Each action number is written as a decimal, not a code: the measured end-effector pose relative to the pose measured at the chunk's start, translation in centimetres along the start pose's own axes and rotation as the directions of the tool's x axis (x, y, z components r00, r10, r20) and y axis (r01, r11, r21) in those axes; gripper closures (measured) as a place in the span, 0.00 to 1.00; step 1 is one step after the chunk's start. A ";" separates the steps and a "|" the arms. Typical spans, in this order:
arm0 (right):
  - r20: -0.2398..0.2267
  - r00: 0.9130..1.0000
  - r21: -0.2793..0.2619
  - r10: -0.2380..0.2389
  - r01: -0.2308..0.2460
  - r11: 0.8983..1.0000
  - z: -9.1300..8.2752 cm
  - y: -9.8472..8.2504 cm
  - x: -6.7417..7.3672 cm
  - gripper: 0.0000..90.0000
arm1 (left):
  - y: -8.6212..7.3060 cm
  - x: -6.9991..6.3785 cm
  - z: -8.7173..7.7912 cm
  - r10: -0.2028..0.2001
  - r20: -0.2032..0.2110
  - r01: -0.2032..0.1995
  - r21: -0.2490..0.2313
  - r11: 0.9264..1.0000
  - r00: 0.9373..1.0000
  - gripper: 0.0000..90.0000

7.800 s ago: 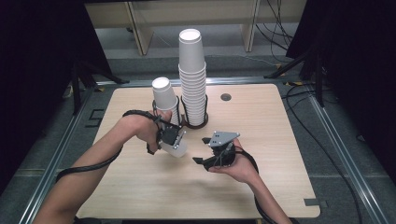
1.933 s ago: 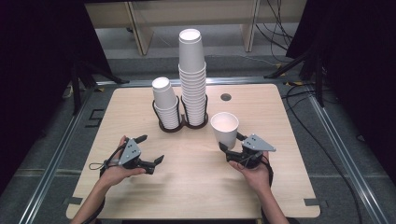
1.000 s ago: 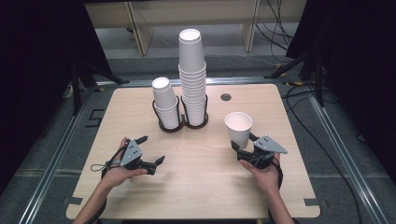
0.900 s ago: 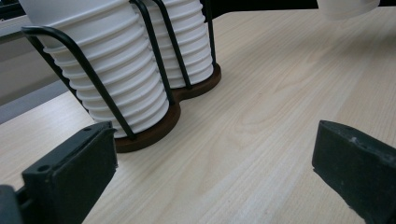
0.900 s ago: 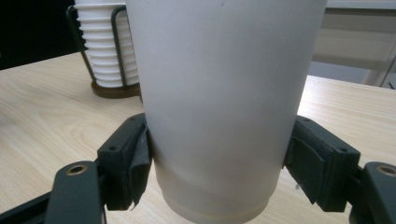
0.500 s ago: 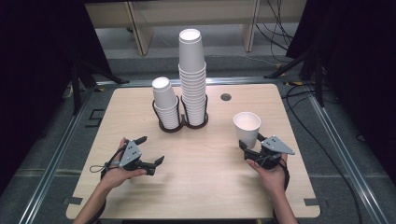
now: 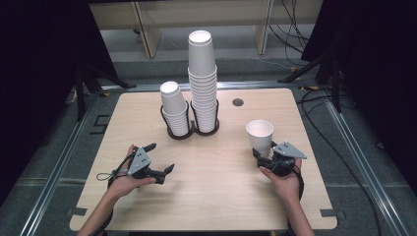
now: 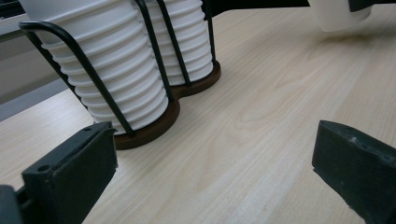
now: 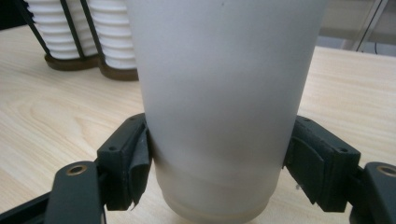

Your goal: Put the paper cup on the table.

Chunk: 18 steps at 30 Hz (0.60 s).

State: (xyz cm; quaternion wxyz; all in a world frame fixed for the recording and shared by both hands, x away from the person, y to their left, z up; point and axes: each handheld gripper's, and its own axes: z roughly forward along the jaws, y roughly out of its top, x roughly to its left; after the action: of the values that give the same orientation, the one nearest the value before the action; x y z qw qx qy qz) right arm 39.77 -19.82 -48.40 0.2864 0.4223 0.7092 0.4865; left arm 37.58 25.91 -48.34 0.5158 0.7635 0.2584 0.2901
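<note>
A: High view looks forward and down over the whole worktop (image 7: 206, 196), cup holder (image 7: 189, 132) mid-frame.

B: Both gripper views sit low, sharing that cup holder (image 8: 154, 123) (image 9: 84, 63), farther off in the right one.

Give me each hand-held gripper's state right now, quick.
Left hand-held gripper: open, jaws wide apart, nothing between them.
Right hand-held gripper: shut on the paper cup, which stands upright.
</note>
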 end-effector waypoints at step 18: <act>0.020 1.000 0.101 -0.011 0.009 0.995 1.6 0.2 0.4 0.30 | -0.1 0.0 -0.1 -0.010 0.000 0.010 -0.018 1.000 1.000 0.00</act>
State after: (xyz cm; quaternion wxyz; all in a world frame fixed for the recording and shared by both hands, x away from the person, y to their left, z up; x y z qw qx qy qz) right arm 40.96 -18.74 -48.75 0.2745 0.4376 0.7319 0.4444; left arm 37.49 26.05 -48.43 0.5242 0.7574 0.2597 0.2899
